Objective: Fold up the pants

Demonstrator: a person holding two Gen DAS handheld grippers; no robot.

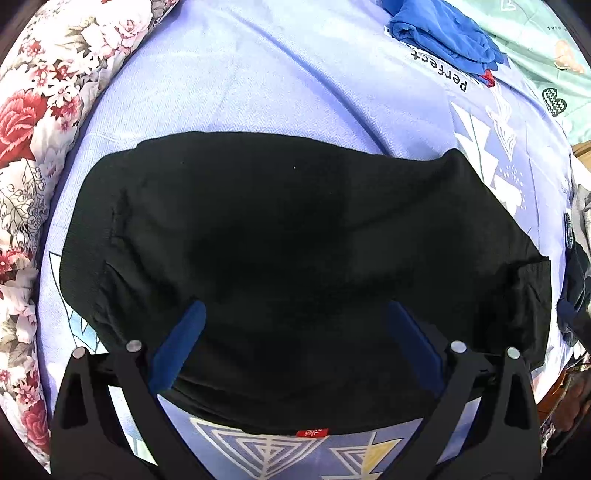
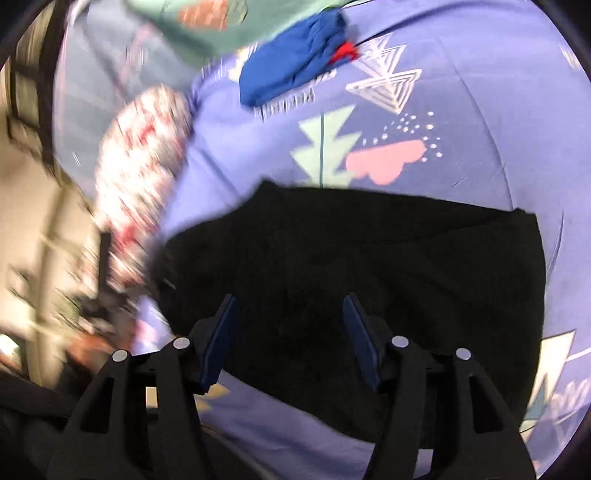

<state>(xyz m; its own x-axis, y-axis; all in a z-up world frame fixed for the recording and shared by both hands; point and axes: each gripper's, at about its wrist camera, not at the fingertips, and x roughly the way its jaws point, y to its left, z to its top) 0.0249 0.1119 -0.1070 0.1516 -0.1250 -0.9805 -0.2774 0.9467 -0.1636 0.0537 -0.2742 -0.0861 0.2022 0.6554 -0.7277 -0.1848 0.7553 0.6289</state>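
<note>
Black pants (image 1: 288, 236) lie folded flat on a lavender patterned bedsheet (image 1: 258, 74). A small red label (image 1: 312, 432) shows at their near edge. My left gripper (image 1: 295, 314) is open, its blue pads wide apart just above the pants' near part, holding nothing. In the right wrist view the pants (image 2: 388, 266) lie on the same sheet (image 2: 461, 110). My right gripper (image 2: 290, 306) is open above their near edge and empty. That view is motion-blurred at the left.
Folded blue clothes (image 1: 447, 33) with a red bit lie at the far right; they also show in the right wrist view (image 2: 295, 70). A floral quilt (image 1: 40, 129) runs along the left. A mint-green cloth (image 1: 546, 48) lies far right. Dark items (image 1: 576, 288) sit at the right edge.
</note>
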